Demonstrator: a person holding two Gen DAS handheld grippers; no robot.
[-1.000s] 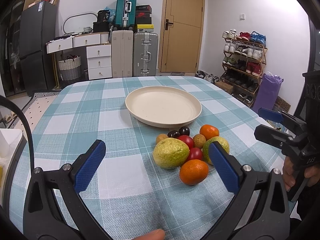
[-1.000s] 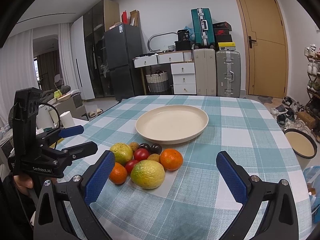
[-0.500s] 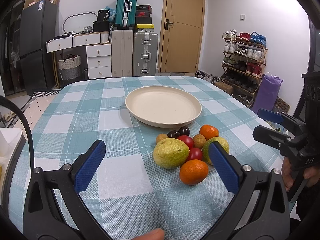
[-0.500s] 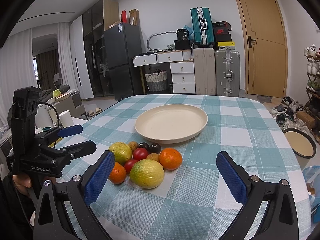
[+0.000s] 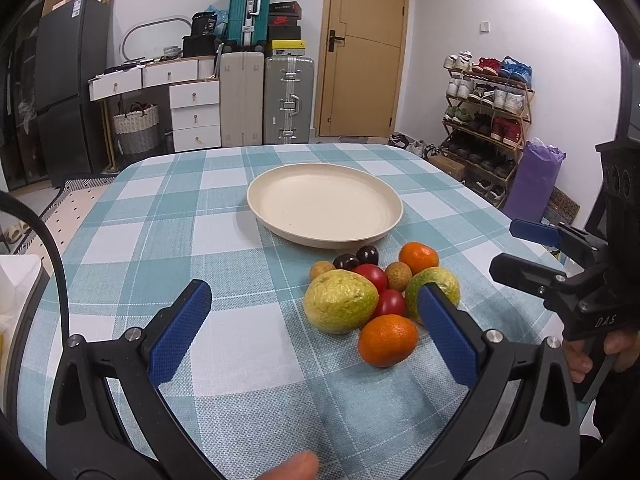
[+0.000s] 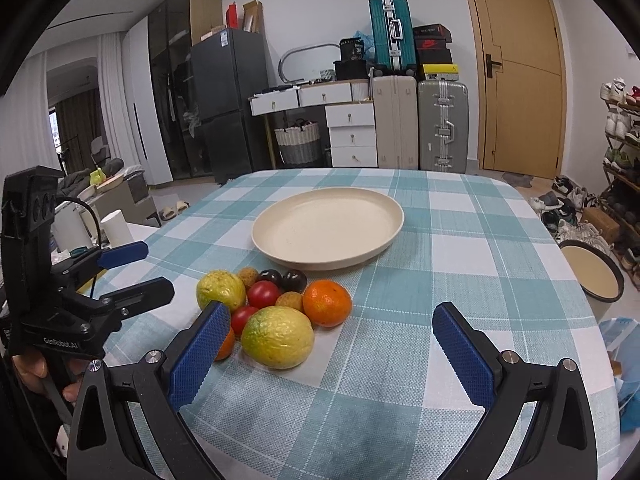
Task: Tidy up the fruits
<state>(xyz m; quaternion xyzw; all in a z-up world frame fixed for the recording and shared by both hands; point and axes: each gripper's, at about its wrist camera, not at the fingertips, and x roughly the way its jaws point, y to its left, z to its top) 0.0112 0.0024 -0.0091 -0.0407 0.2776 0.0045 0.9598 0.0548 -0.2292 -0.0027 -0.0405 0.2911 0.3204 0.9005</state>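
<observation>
Left wrist view showed the left gripper with jaws wide apart and empty, aimed at the fruit pile on the tabletop, likely lining up a first pick. The right gripper hovered equally spread and empty. The plate beyond held nothing.

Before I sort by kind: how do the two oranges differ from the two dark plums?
The oranges are bright orange and bigger; the plums are near-black and smaller. The oranges sit apart at opposite ends of the pile; the plums touch, nearest the plate. All are round and lie on the tablecloth.
</observation>
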